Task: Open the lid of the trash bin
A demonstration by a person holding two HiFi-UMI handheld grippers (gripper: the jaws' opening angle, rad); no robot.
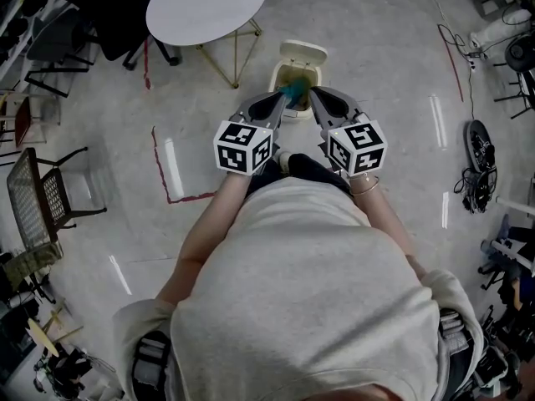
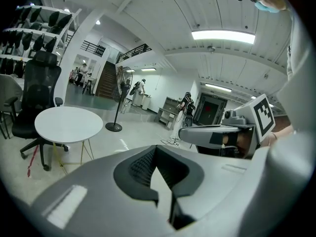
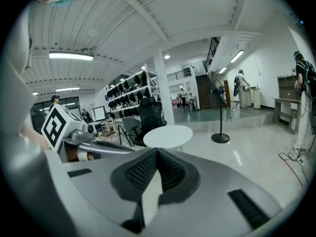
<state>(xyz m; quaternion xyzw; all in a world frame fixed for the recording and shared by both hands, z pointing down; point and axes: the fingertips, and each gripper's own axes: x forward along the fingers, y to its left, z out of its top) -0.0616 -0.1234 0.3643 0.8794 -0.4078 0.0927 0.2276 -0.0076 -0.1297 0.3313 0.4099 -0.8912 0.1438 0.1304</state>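
In the head view a small cream trash bin [image 1: 284,75] stands on the floor just ahead of both grippers. Its lid [image 1: 302,54] is tipped up at the far side, and something teal shows in the opening. My left gripper [image 1: 281,98] and right gripper [image 1: 318,95] point at the bin's near rim, side by side, both shut with nothing between the jaws. The bin is hidden in both gripper views, which look level across the hall. The left gripper [image 2: 156,149] sees the right gripper [image 2: 217,132] beside it. The right gripper [image 3: 157,153] sees the left gripper [image 3: 94,144].
A round white table [image 1: 206,5] on thin legs stands left of the bin, with a black office chair [image 2: 39,85] behind it. A wire chair [image 1: 40,195] is at the far left, red tape lines [image 1: 167,178] mark the floor, and cables [image 1: 478,170] lie at the right.
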